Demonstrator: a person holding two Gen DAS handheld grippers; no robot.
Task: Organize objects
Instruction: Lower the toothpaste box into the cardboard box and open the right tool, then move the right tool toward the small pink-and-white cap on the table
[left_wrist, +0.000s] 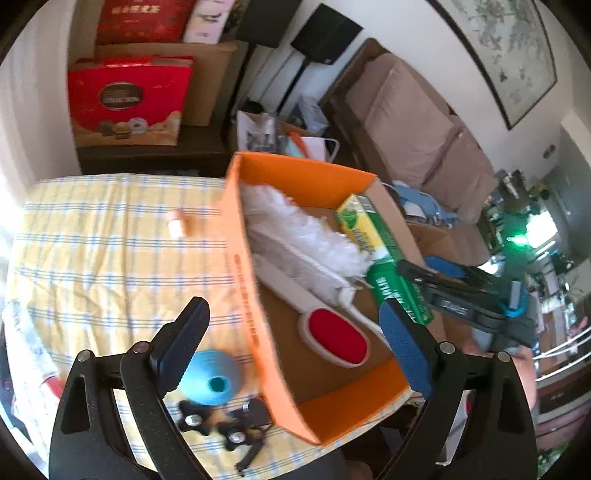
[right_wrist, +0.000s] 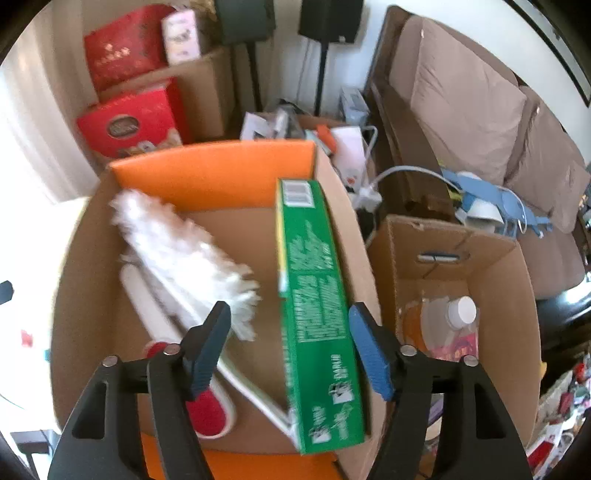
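Note:
An orange cardboard box (left_wrist: 240, 266) (right_wrist: 207, 173) stands on the checked tablecloth (left_wrist: 110, 258). In it lie a white feather duster (left_wrist: 310, 240) (right_wrist: 184, 251), a red lint brush (left_wrist: 336, 338) (right_wrist: 210, 410) and a long green box (left_wrist: 384, 254) (right_wrist: 317, 306) leaning on the right wall. My left gripper (left_wrist: 295, 339) is open above the box's near left wall. My right gripper (right_wrist: 291, 347) is open just above the green box's near end; it also shows in the left wrist view (left_wrist: 461, 291). A blue ball (left_wrist: 210, 376), black fidget pieces (left_wrist: 221, 424) and a small orange bottle (left_wrist: 177, 223) lie on the cloth.
A brown carton (right_wrist: 454, 266) holding a bottle with a white cap (right_wrist: 461, 310) stands right of the orange box. A brown sofa (left_wrist: 424, 136) is behind. Red gift boxes (left_wrist: 125, 99) and cartons are stacked at the back left. Bags and cables clutter the floor.

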